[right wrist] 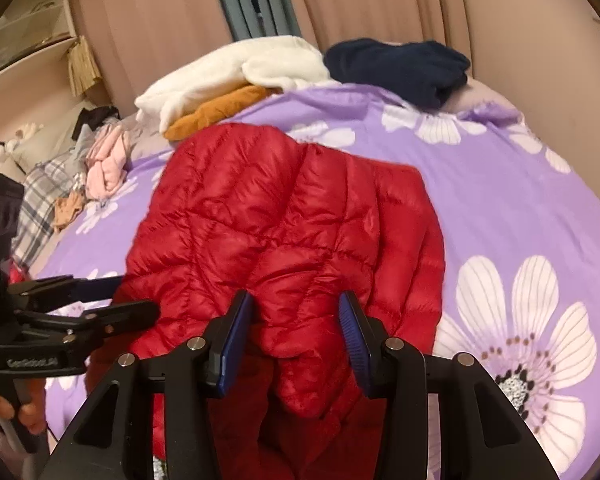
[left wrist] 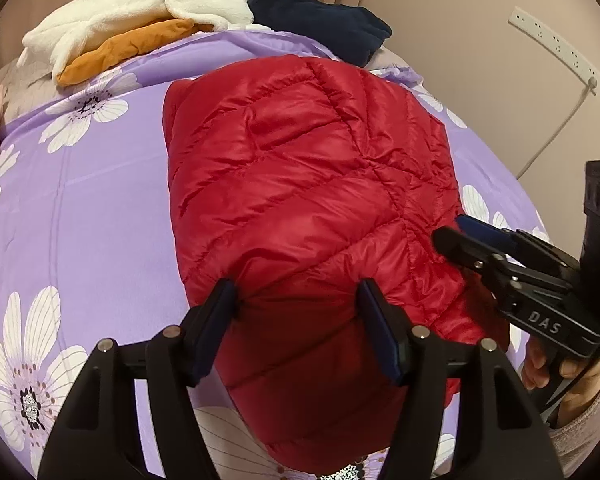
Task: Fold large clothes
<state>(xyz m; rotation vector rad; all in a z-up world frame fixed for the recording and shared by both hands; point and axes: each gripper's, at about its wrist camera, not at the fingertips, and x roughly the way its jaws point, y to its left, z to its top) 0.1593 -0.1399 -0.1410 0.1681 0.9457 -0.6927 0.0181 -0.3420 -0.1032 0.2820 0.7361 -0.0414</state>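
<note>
Left gripper (left wrist: 298, 328) straddles red puffer jacket (left wrist: 300, 184), lying lengthwise away.

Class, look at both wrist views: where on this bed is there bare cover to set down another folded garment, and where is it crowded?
Bare purple bedcover lies right of the red jacket, below the navy garment. Another bare stretch lies left of the jacket, below the white fleece and orange garment. The far edge is crowded, and so is the left edge, by pink clothes.

The jacket (left wrist: 300, 184) lies mid-bedspread (left wrist: 100, 208); folded clothes (left wrist: 140, 28) sit behind it, both grippers at its near edge.
</note>
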